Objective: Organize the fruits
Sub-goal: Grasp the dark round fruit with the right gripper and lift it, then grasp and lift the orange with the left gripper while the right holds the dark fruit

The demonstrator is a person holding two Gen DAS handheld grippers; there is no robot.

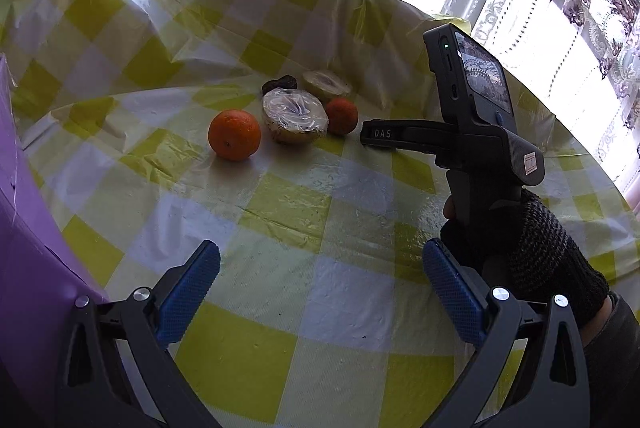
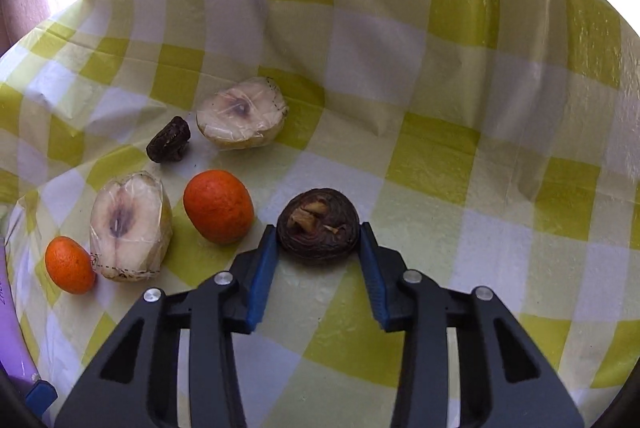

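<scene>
Right wrist view shows the right gripper (image 2: 319, 236) with its blue-padded jaws clamped on a dark brown, wrinkled round fruit (image 2: 319, 224), one pad against each side at its widest part. That fruit sits on the yellow-and-white checked plastic sheet over the tabletop (image 2: 460, 268), just right of a small orange citrus fruit (image 2: 218, 206). Farther left lie two halved pale fruits wrapped in clear film (image 2: 130, 226), a second orange (image 2: 69, 265) and a smaller dark shrivelled fruit (image 2: 169, 140). The gripped fruit looks light, with a dry skin that probably gives a little, so a gentle hold across its middle seems right. Left wrist view shows the left gripper (image 1: 320, 280) with jaws wide apart, holding nothing.
</scene>
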